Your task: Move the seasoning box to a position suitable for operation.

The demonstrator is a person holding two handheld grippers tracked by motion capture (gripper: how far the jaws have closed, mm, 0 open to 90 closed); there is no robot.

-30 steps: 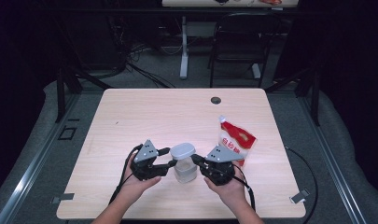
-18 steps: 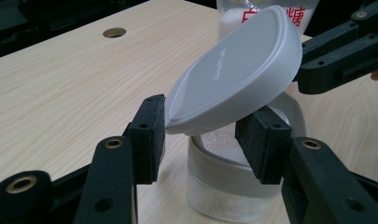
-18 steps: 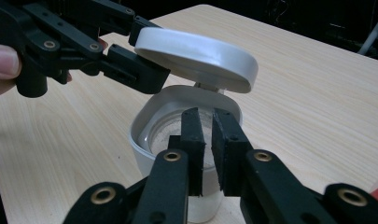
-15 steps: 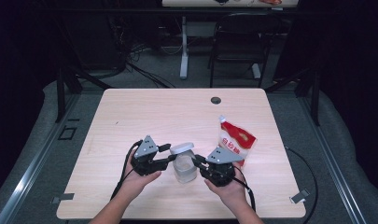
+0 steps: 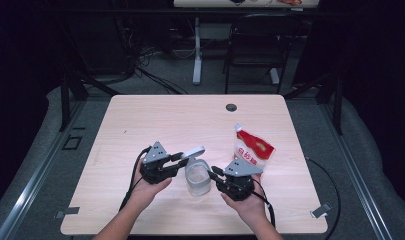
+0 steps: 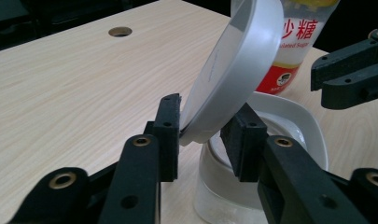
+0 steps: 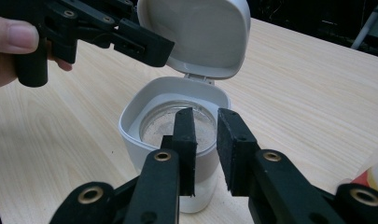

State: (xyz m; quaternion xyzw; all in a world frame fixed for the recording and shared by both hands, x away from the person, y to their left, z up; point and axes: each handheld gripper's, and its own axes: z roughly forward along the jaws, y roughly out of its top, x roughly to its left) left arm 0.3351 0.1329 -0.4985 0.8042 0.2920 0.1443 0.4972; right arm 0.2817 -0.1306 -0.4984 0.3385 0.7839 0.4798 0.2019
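High view: white jar (image 5: pixel 197 181) near table (image 5: pixel 140 120) front edge btwn left gripper (image 5: pixel 177 159) and right gripper (image 5: pixel 213 175), red sugar pouch (image 5: pixel 251 152) just beside. Left gripper view: jaws clamped on rim of hinged lid (image 6: pixel 233 70), tilted up w/ jar open. Right gripper view: jaws nearly together w/ small gap, pinching jar's near rim, powder (image 7: pixel 158 130) inside.
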